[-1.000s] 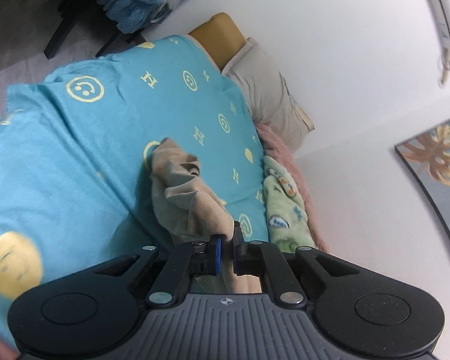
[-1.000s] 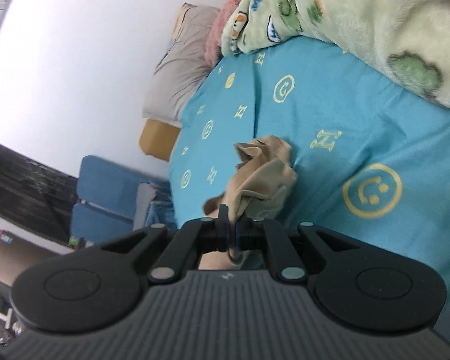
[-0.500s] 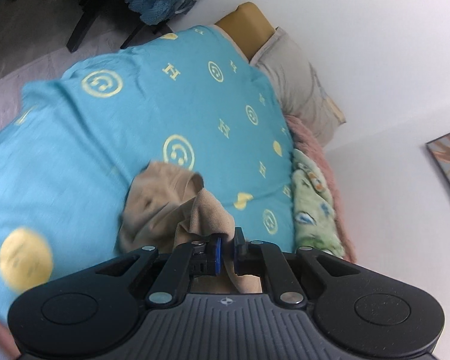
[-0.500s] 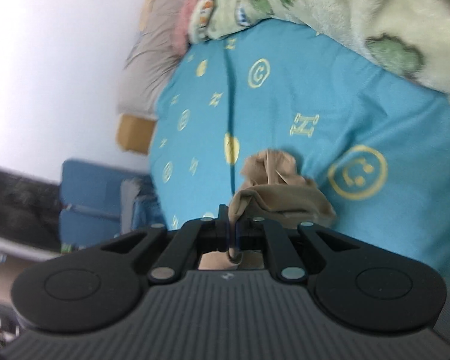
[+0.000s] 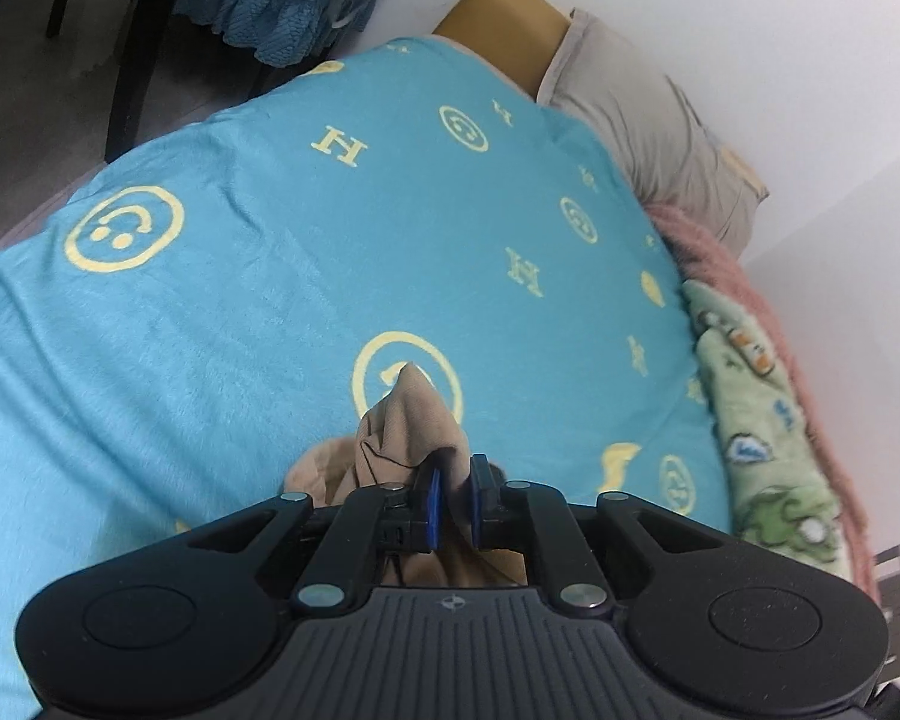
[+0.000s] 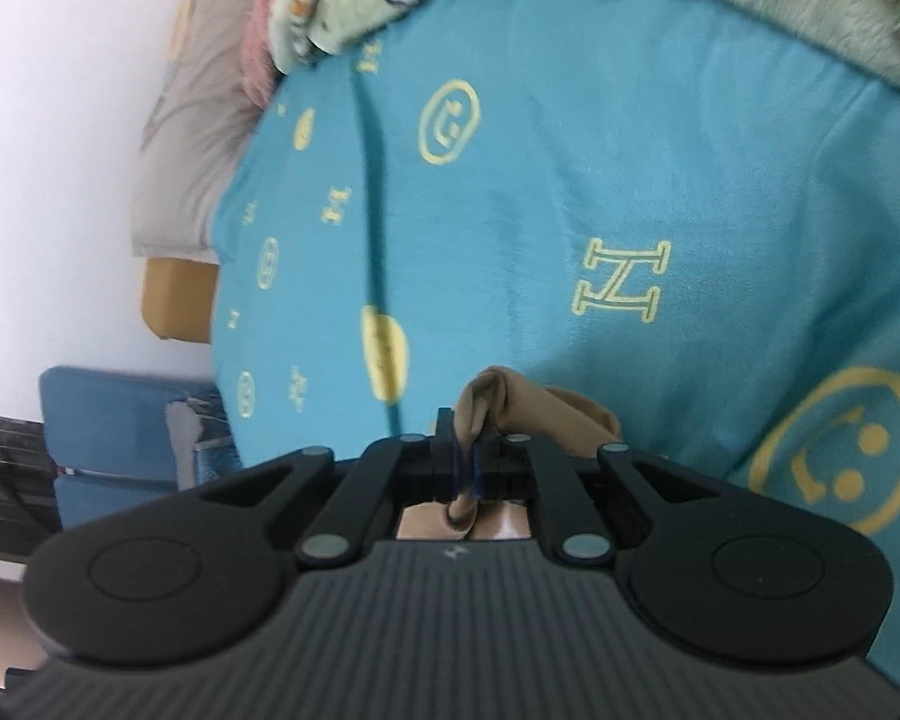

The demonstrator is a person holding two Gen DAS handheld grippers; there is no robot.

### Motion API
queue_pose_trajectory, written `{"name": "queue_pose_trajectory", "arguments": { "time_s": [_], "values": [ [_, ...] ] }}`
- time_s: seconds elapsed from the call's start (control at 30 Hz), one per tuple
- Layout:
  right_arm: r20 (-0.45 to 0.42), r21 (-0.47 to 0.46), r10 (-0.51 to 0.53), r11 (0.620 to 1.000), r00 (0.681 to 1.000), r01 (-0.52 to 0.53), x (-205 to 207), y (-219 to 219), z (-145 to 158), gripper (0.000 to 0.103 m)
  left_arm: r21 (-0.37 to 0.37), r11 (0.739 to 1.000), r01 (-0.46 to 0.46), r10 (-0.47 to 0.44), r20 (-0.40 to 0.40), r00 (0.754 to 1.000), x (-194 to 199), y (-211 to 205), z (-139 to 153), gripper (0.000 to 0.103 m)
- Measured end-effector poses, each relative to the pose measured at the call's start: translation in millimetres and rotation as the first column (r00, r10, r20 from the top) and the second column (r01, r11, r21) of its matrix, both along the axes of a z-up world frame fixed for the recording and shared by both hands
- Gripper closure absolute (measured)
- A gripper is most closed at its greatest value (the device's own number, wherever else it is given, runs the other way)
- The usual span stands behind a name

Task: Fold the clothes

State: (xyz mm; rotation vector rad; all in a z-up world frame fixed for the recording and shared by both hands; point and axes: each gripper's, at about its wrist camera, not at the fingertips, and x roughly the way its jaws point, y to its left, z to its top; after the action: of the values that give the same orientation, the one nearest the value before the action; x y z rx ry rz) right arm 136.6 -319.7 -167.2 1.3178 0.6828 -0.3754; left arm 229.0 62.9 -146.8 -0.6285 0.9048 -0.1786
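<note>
At lower centre of both wrist views, a tan garment (image 5: 414, 426) is bunched just ahead of the two grippers, above a bed spread with a turquoise blanket (image 5: 240, 300) printed with yellow smiley faces and letters. The left gripper (image 5: 453, 495) has its jaws drawn close together with a pinch of the tan cloth between the blue pads. The right gripper (image 6: 465, 456) likewise has its jaws nearly closed on a fold of the same garment (image 6: 528, 408), the cloth passing down between the fingers. The garment shows as a crumpled, rumpled mass, not flat and with no clean edges or creases visible; how much of it hangs below the grippers is hidden by their bodies. Judgement: folding is not complete, since no tidy folded shape is evident; spreading or aligning the cloth remains. A grey pillow (image 5: 660, 126) and a green patterned blanket (image 5: 750, 420) lie at the right edge of the left view, clear of the work.
</note>
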Motion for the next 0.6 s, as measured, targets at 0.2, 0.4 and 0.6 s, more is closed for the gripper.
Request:
{"name": "queue_pose_trajectory", "arguments": {
  "time_s": [0.2,0.4,0.6],
  "values": [
    [-0.004,-0.069,0.053,0.996,0.999,-0.053,18.1,-1.7,-11.2,0.095,0.038,0.999,0.017,-0.019,0.030,0.999,11.6,-5.2,-4.4,0.089],
    [-0.002,-0.071,0.096,0.993,0.995,-0.096,17.3,-3.6,-9.2,0.093,0.082,0.995,0.064,-0.071,0.079,0.994,5.2,-13.2,6.3,0.079],
    [0.056,-0.276,0.261,0.932,0.964,-0.236,15.9,16.1,24.7,0.058,0.174,0.969,0.178,-0.212,0.207,0.955,-14.5,-29.6,34.5,0.024]
  ]
}}
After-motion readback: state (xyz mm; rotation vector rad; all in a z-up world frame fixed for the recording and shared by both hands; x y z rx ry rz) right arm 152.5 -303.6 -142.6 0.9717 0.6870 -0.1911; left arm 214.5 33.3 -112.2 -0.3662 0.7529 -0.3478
